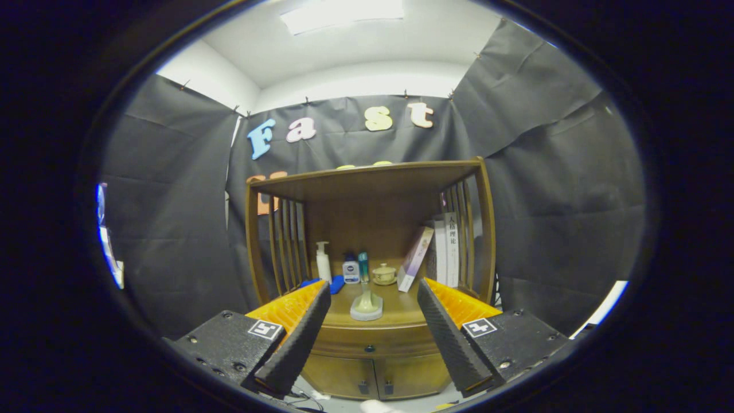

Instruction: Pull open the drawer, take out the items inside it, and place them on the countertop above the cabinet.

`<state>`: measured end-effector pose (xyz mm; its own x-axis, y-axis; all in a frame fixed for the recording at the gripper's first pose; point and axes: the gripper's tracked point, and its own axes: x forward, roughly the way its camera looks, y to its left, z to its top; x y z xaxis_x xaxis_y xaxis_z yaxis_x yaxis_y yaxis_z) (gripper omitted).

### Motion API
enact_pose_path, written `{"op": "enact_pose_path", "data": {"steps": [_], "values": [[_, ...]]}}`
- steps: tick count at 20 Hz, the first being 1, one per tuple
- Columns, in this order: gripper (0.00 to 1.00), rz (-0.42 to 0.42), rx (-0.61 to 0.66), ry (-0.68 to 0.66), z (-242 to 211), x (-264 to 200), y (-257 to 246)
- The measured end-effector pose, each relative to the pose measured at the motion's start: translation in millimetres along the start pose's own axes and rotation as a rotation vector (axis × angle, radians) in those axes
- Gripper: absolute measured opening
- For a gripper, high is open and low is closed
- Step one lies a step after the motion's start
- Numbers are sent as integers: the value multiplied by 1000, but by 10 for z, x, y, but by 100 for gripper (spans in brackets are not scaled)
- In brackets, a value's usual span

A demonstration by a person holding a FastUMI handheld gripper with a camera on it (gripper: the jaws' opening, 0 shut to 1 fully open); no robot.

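A wooden cabinet [367, 189] stands ahead against the booth wall, with an open shelf space over a countertop [395, 312]. Below the countertop runs a shut drawer [344, 347] with a small dark knob [370, 348]. Under it are two small doors [375, 376]. My gripper [373, 332] is open and held well back from the cabinet; the drawer front and knob show in the gap between the fingers. Nothing is between the fingers. The inside of the drawer is hidden.
On the countertop stand a pump bottle [323, 261], two small bottles [355, 268], a lidded cup [384, 274], a pale vase-like piece [367, 304], a blue item [332, 284] and several leaning books [436, 252]. Slatted wooden sides close in the shelf.
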<state>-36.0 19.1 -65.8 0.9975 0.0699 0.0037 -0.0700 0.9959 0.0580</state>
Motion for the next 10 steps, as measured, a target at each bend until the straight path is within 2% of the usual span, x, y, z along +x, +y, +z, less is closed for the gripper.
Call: {"op": "enact_pose_path", "data": {"steps": [10], "values": [[99, 1, -2, 13, -14, -23, 4]]}}
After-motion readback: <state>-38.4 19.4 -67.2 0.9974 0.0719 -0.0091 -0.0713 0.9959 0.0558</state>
